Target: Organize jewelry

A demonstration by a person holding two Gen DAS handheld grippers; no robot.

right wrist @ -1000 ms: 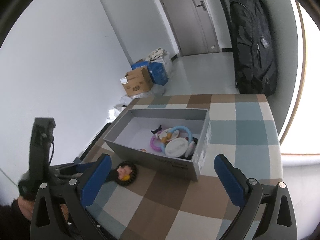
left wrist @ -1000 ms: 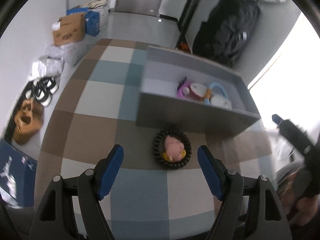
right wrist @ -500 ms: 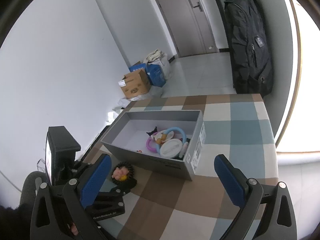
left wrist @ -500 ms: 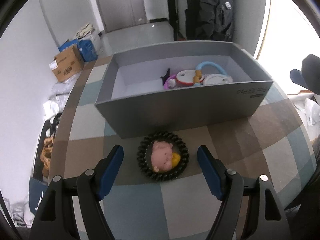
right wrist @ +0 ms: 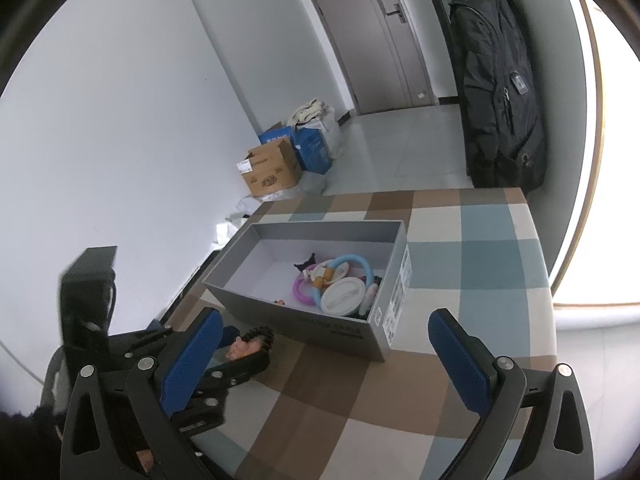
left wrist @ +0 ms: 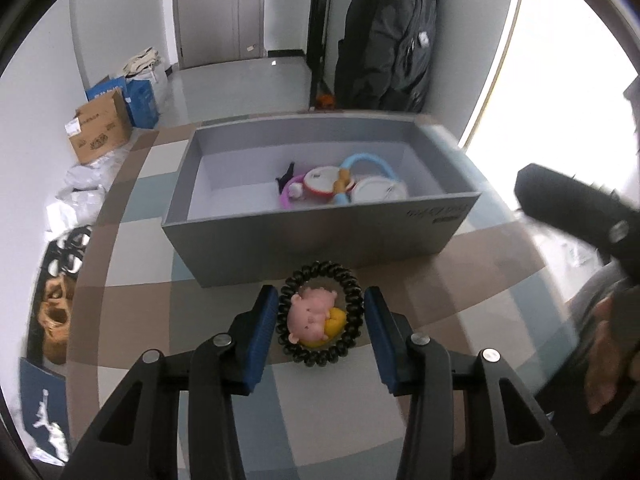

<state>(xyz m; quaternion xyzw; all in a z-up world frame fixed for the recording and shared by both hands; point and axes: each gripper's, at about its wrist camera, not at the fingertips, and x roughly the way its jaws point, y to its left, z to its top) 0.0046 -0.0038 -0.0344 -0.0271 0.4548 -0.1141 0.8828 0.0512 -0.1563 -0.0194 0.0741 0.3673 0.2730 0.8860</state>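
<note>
Though unseen leftward, white label [right wrist: 396, 294]

In front of the matt grey cardboard box [left wrist: 320, 236] you see a coiled black hair tie [left wrist: 320, 322] of glossy plastic, ringing a smooth, rubbery-looking pink and yellow charm [left wrist: 316, 318]. Under the box lies a checked tablecloth [left wrist: 132, 248], soft and matt. Inside the box your view catches shiny plastic rings [right wrist: 340, 276] and a smooth white lid [right wrist: 343, 296].

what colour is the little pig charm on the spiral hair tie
The pig charm is pink, with a yellow piece beside it; the left wrist view shows it best.
</note>
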